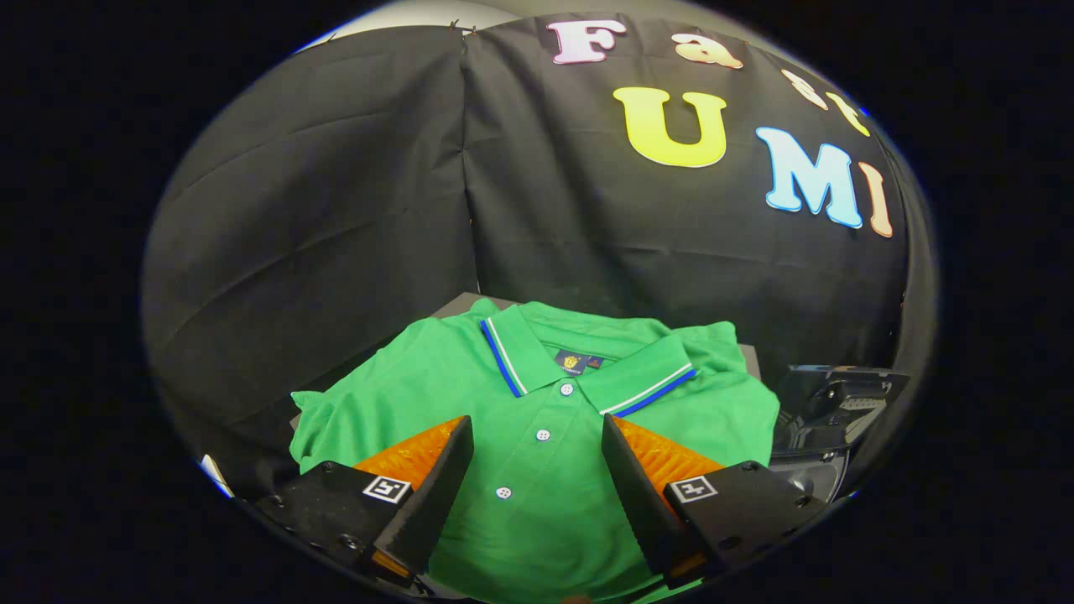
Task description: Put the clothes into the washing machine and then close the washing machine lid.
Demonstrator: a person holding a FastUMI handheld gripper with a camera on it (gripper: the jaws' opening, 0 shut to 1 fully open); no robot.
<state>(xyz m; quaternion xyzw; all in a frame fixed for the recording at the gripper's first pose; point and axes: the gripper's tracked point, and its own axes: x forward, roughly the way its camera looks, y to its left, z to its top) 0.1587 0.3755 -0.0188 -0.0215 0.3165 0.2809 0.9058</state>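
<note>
A green polo shirt (470, 377) with a blue-and-white striped collar lies folded flat on a dark surface, collar pointing away from me. Its button placket runs straight between my fingers. My gripper (537, 432) hovers over the shirt's chest, open, with nothing between its fingers. To the right of the shirt, beyond my right finger, a dark machine with an upright lid part (839, 411) and a grey rim below it shows; I take it for the washing machine, largely hidden.
The booth's black cloth wall (336, 210) stands close behind the shirt and wraps round the left side. A grey edge of the supporting surface (457, 304) peeks out behind the collar.
</note>
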